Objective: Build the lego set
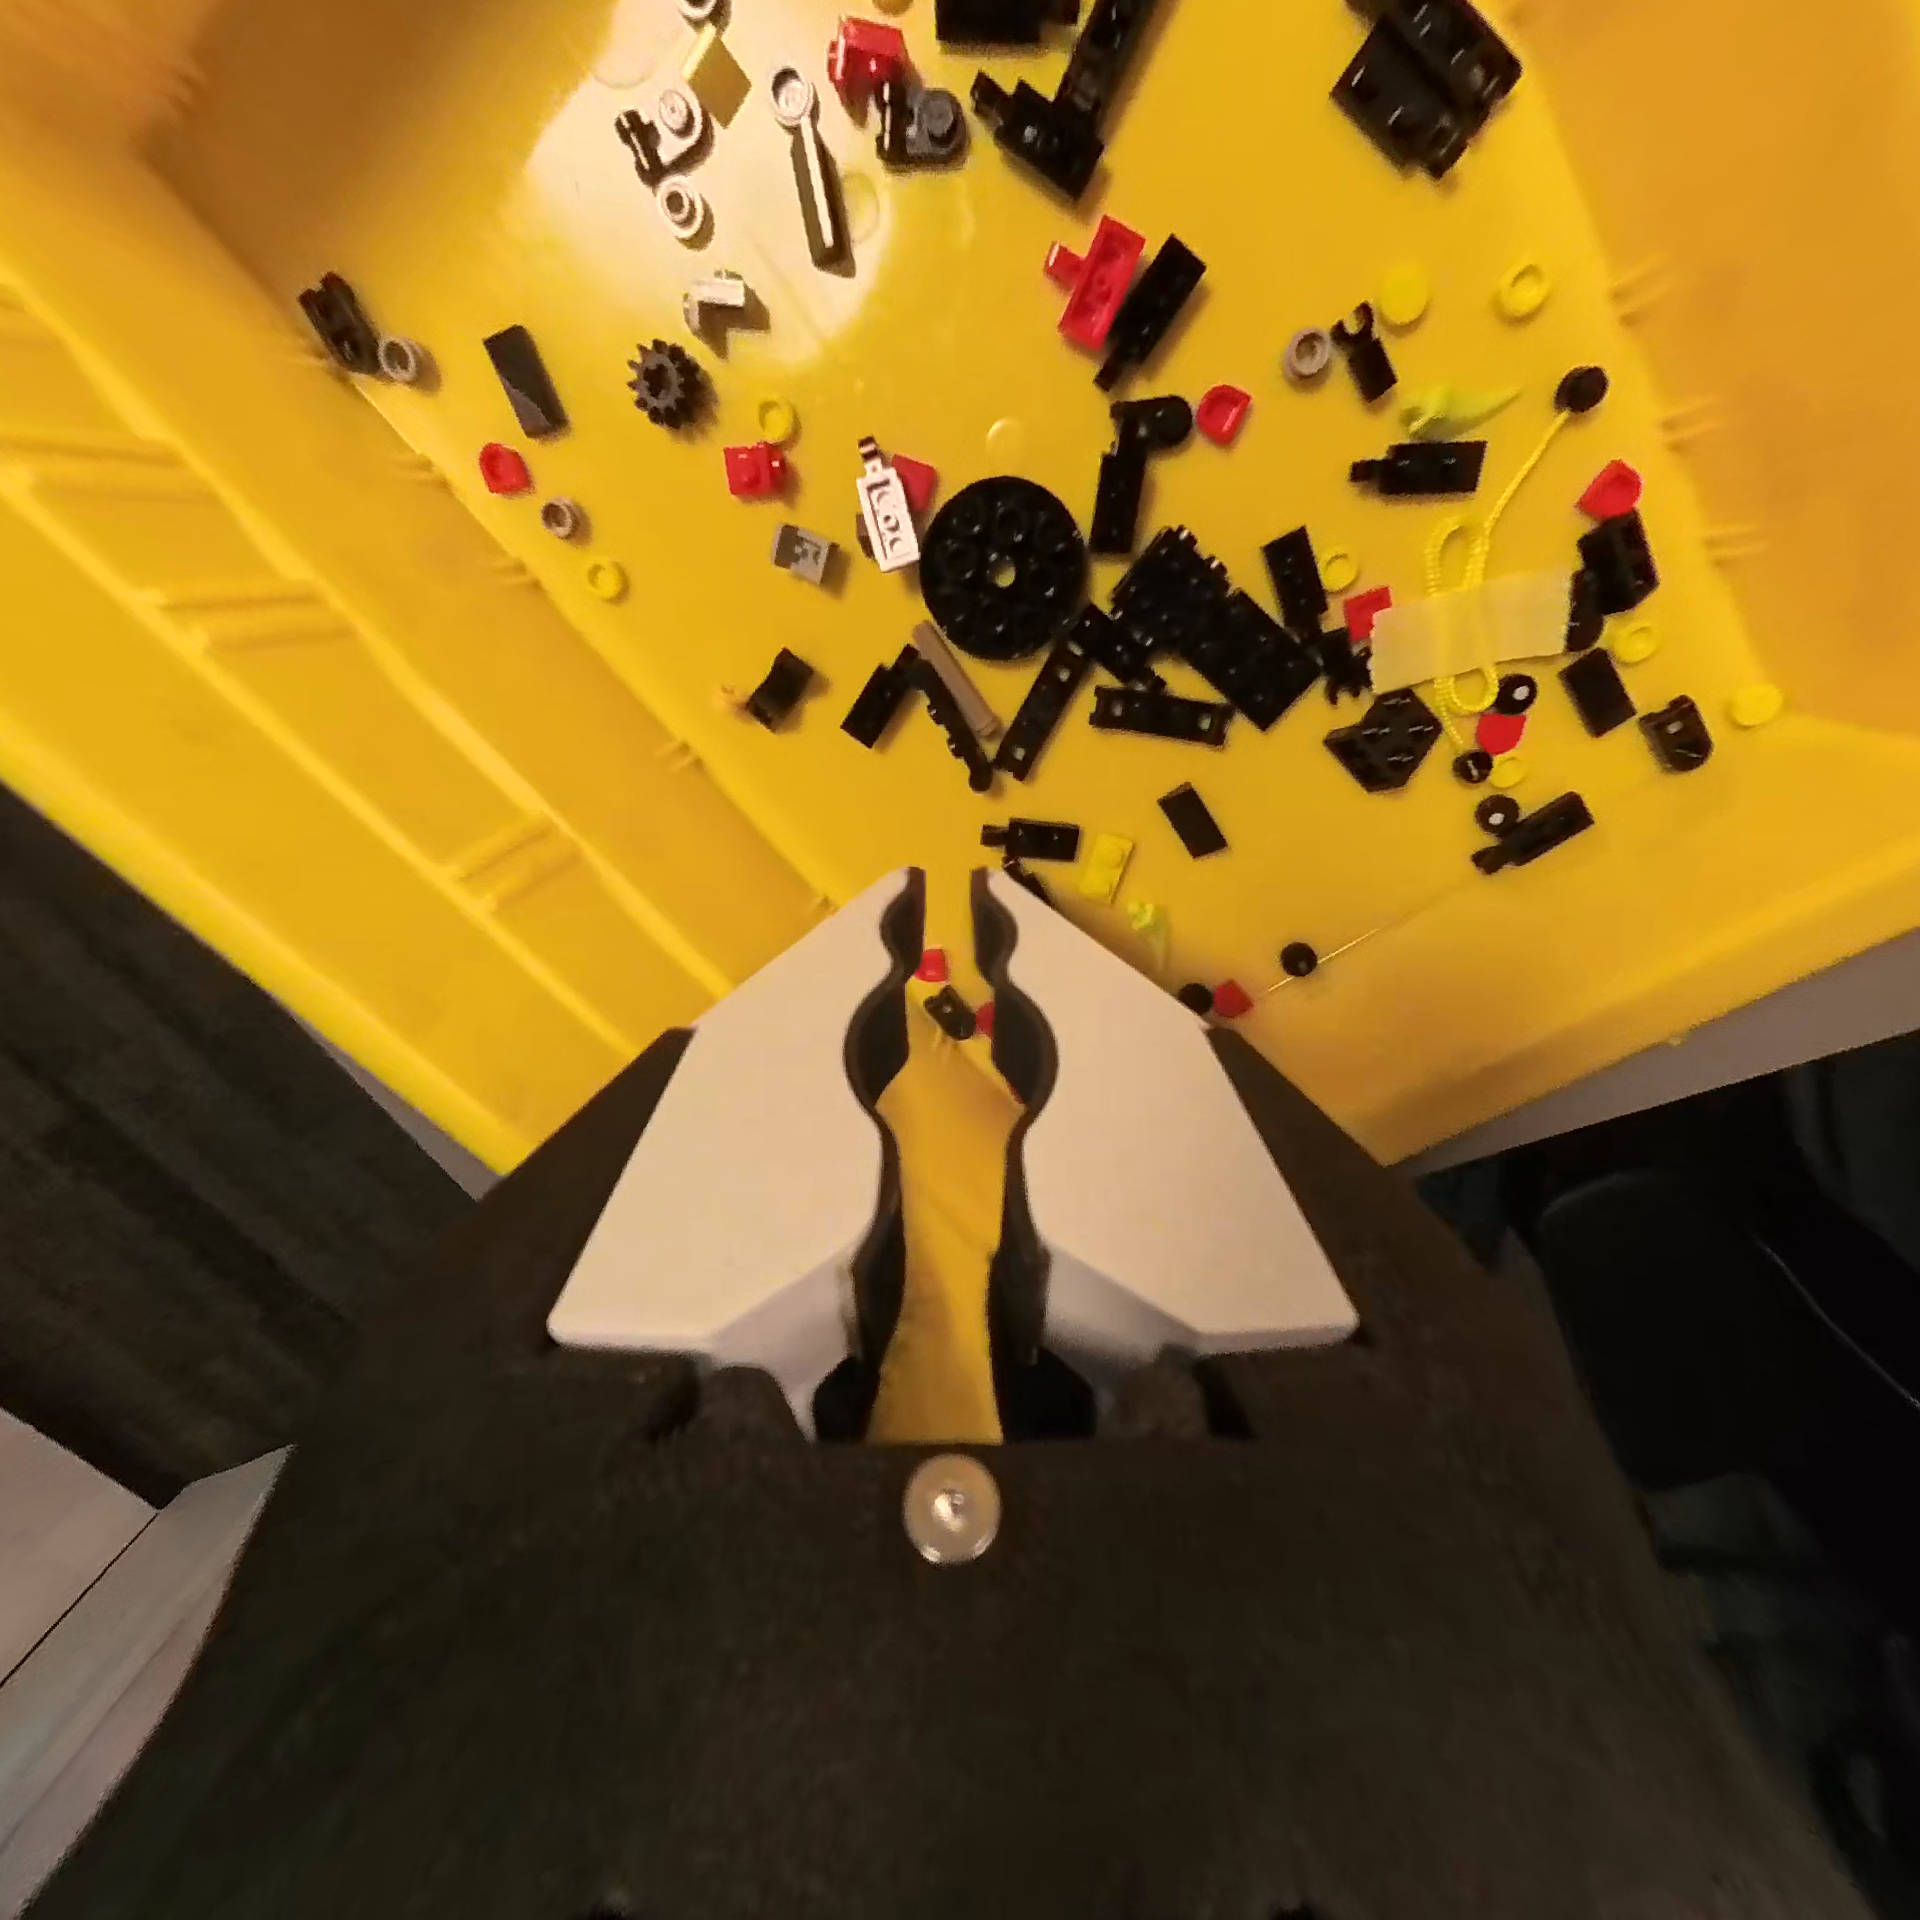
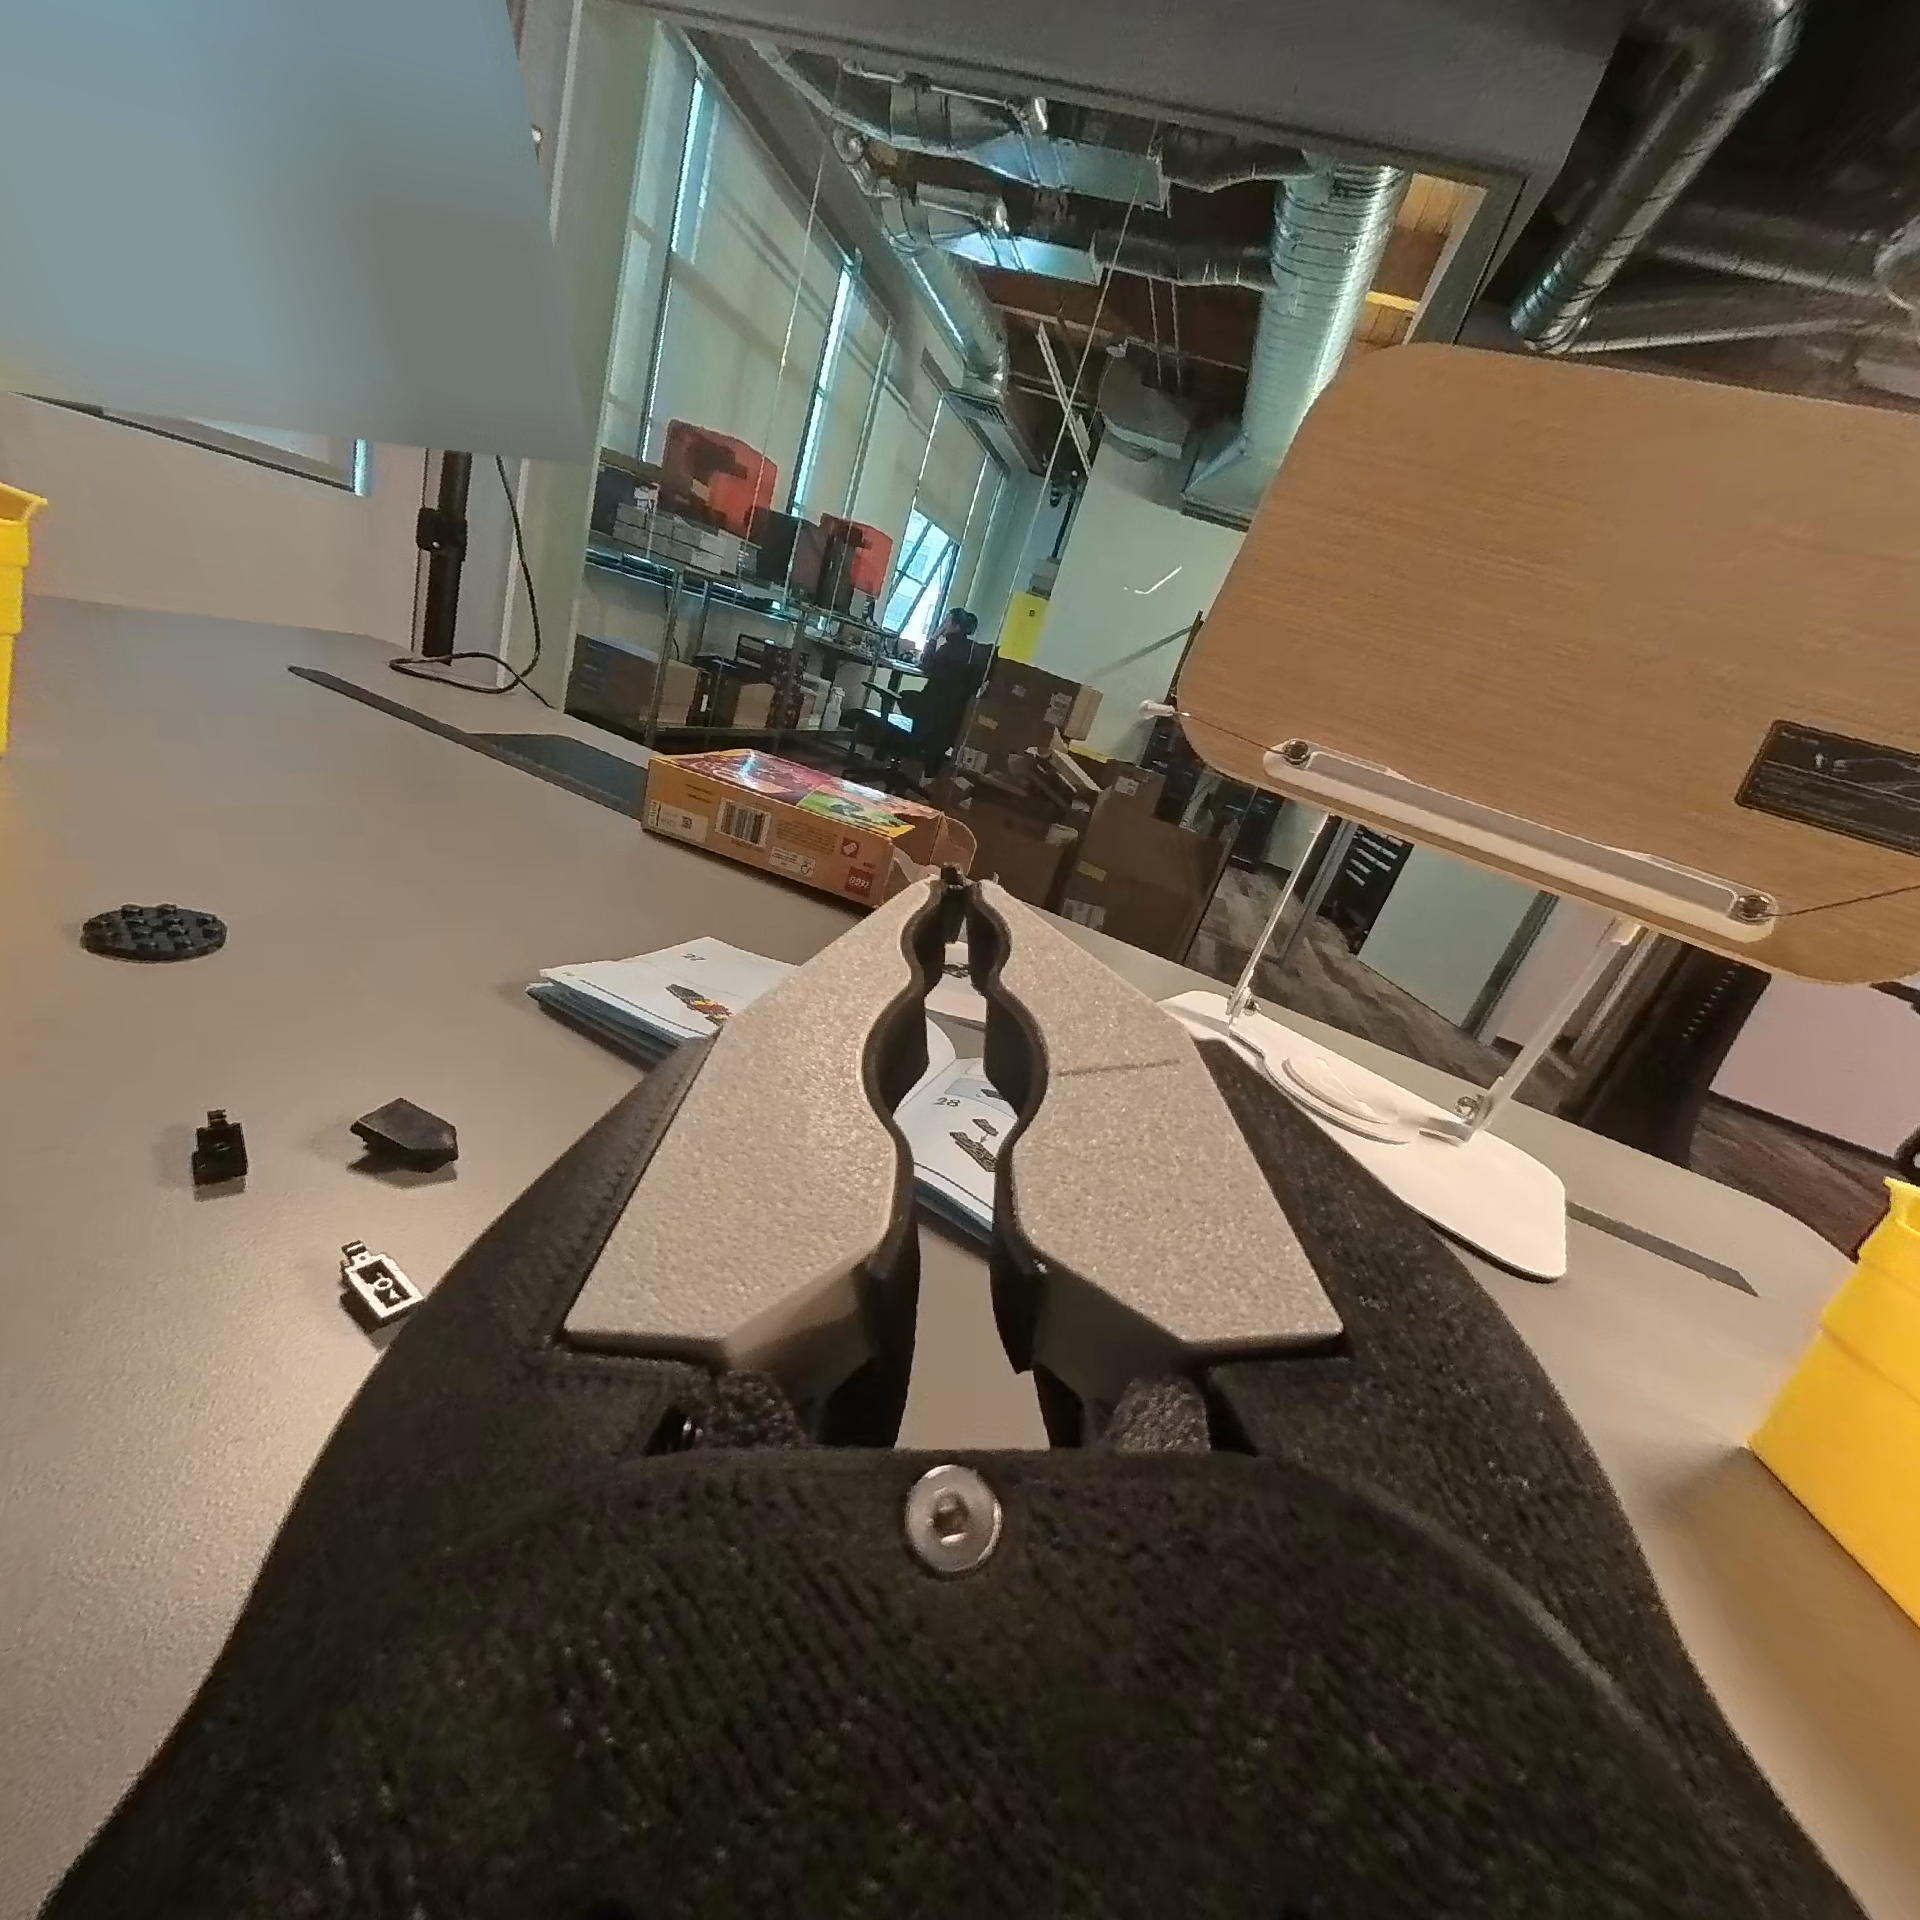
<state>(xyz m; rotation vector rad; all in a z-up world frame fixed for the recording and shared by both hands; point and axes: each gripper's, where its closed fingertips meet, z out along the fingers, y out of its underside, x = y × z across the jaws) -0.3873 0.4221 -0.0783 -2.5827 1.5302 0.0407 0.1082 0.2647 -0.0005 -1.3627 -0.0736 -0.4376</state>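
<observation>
1. Left gripper (image 1: 947, 883) hangs over my yellow plastic bin (image 1: 312, 623), fingers a narrow gap apart, nothing between them.
2. Loose black, red and grey lego pieces litter the bin floor; a black round studded plate (image 1: 1003, 568) lies mid-pile.
3. Right gripper (image 2: 952, 891) is pinched on a tiny black lego piece (image 2: 950, 883) at its tips, above the grey table (image 2: 312, 831).
4. On that table: another black round plate (image 2: 153, 930), three small black parts, an open instruction booklet (image 2: 644, 992), a colourful cardboard box (image 2: 790, 826).
</observation>
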